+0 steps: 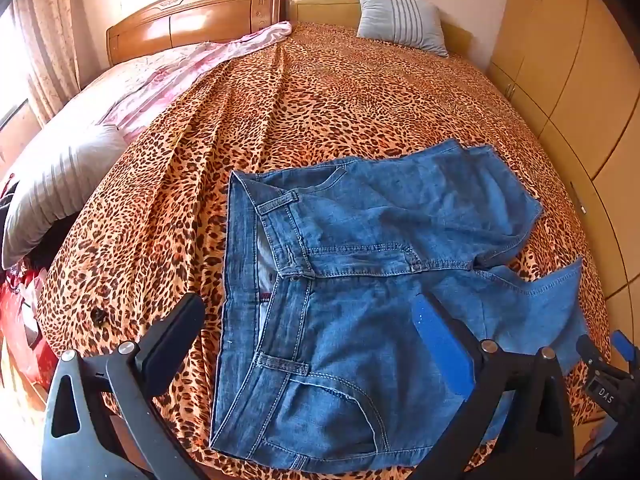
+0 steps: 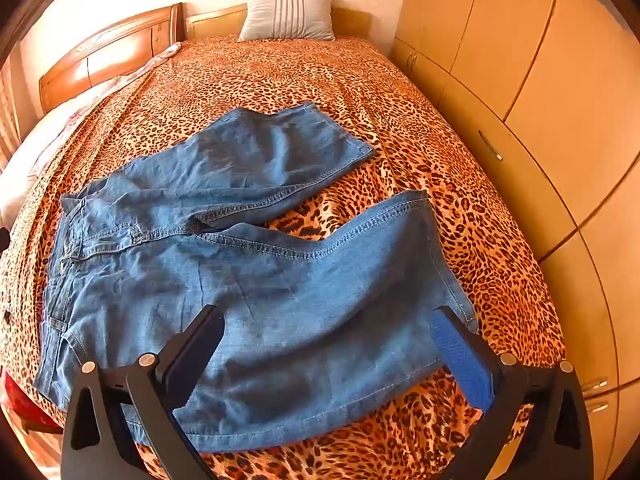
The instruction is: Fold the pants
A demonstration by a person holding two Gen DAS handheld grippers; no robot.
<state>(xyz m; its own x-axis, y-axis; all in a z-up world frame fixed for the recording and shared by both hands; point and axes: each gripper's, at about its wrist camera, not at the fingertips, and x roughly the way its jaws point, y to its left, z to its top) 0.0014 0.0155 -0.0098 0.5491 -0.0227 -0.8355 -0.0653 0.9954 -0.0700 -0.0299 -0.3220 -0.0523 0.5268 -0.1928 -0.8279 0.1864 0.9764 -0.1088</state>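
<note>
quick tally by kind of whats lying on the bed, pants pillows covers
Denim pants: 1
Striped pillows: 2, one at the head, one at the left edge
Leopard-print bed cover: 1
Pink floral quilt: 1
Total: 5

Left gripper (image 1: pixel 308 320), right gripper (image 2: pixel 328 332): black frames, silver pivot screws, one black pad, one blue pad (image 2: pixel 460 354) each.
</note>
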